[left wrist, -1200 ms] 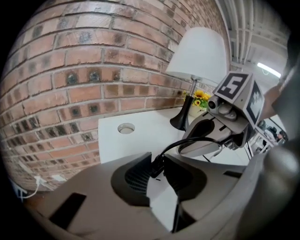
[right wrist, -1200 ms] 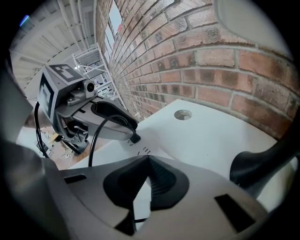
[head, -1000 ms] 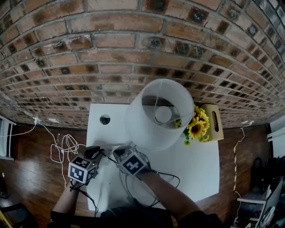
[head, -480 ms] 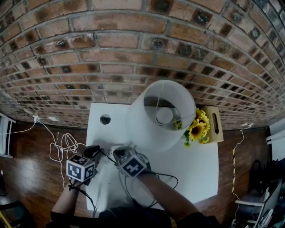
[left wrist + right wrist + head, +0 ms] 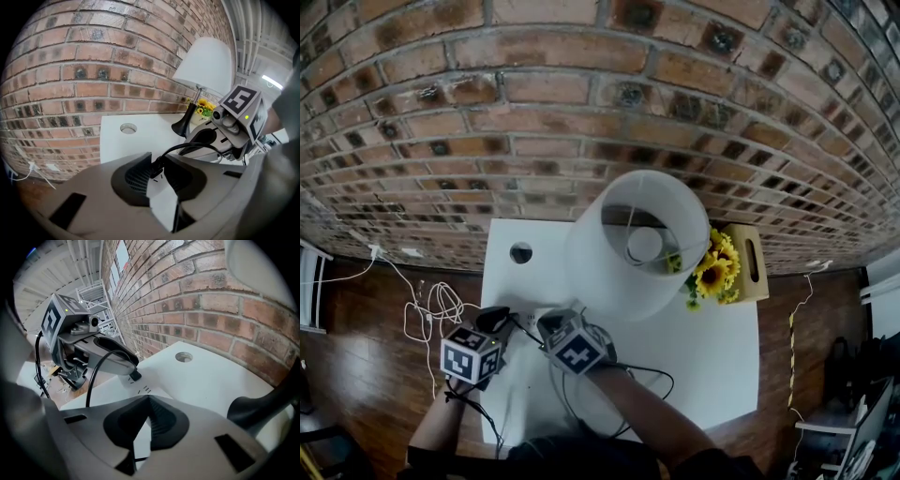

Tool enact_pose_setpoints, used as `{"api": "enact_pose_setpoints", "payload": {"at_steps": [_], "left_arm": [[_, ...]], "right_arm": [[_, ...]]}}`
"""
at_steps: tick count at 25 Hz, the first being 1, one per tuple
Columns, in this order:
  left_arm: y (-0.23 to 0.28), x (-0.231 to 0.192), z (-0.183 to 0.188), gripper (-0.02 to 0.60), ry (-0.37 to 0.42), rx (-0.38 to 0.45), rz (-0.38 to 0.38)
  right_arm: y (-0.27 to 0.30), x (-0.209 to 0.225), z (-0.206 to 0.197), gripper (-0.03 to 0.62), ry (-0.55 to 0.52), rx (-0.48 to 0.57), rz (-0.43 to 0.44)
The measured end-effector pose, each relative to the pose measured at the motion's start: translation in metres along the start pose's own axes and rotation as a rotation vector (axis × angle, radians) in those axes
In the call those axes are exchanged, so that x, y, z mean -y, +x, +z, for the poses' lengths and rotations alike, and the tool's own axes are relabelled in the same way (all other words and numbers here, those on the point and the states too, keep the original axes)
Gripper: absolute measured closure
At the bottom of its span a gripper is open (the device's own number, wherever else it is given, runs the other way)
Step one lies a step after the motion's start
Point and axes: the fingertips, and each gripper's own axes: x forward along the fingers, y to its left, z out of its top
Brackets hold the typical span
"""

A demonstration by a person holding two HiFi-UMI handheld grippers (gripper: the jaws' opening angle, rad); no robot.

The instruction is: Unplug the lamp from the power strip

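Observation:
The lamp, with its white shade (image 5: 628, 244), stands at the back of the white table (image 5: 712, 356). Its black cord (image 5: 652, 370) loops across the table to a black plug (image 5: 135, 376) that sits in the white power strip (image 5: 143, 391) near the table's left front. My left gripper (image 5: 157, 166) is shut on that plug, and the cord (image 5: 187, 147) rises from between its tips. My right gripper (image 5: 147, 399) is just right of it, tips together over the strip with nothing between them. In the head view, the left gripper (image 5: 495, 321) and right gripper (image 5: 549, 323) point toward each other.
Sunflowers (image 5: 715, 267) in a wooden box (image 5: 752, 255) stand right of the lamp. A round cable hole (image 5: 521, 251) is in the table's back left. The brick wall runs right behind. White cables (image 5: 431, 309) lie on the wood floor left of the table.

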Motion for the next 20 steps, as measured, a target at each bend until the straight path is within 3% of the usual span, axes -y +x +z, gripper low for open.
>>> {"api": "enact_pose_setpoints", "payload": {"at_steps": [1,3,5,8,12,20], "left_arm": [[-0.003,0.001,0.005,0.488,-0.02,0.032,-0.008],[-0.017,0.001,0.035,0.485,-0.088,0.172,-0.037],[-0.032,0.0,0.069,0.488,-0.063,0.257,-0.032],[-0.039,0.003,0.088,0.486,0.113,0.23,0.001],[-0.046,0.002,0.091,0.486,0.099,0.243,0.005],[-0.05,-0.001,0.101,0.485,0.192,0.245,0.092]], "right_arm": [[-0.001,0.001,0.0,0.595,0.015,0.002,-0.001],[-0.001,0.004,-0.002,0.595,0.04,-0.01,-0.002],[-0.001,0.007,-0.003,0.594,0.031,-0.029,-0.002],[-0.001,0.002,-0.003,0.594,0.036,-0.015,0.018],[-0.001,0.006,-0.001,0.594,0.008,-0.008,-0.017],[-0.001,0.001,-0.002,0.593,0.027,0.01,0.005]]}}
